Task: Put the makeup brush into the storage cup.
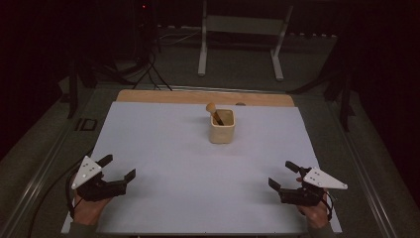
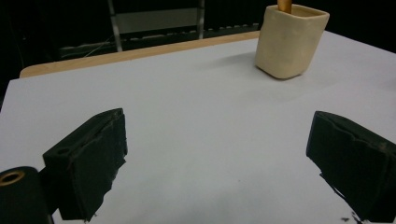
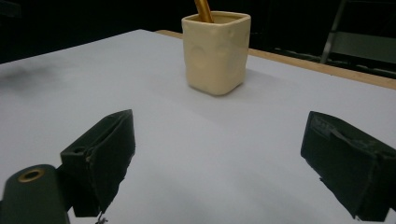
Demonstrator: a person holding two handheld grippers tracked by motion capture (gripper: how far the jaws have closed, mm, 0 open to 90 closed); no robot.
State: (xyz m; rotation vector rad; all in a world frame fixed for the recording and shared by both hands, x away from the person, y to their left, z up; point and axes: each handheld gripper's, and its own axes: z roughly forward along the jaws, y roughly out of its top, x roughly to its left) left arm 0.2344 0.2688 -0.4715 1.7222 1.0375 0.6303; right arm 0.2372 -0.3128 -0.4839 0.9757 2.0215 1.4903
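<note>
Both grippers, left [image 1: 118, 166] and right [image 1: 281, 174], gape wide and empty at the near corners, well apart from the cup [image 1: 221, 126] holding a stick [image 1: 214, 112].

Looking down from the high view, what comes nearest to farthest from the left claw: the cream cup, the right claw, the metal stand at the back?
1. Cream cup, mid-table, ahead and right of the left claw.
2. Right claw, across the near edge.
3. Metal stand, beyond the table.

One cream cup [image 1: 221, 126] stands on one white sheet [image 1: 168, 163], and one wooden stick [image 1: 214, 111] with a round knob leans inside it. Two grippers are held over the sheet, the left gripper [image 1: 118, 167] and the right gripper [image 1: 282, 175], each with two black jaws spread apart.
</note>
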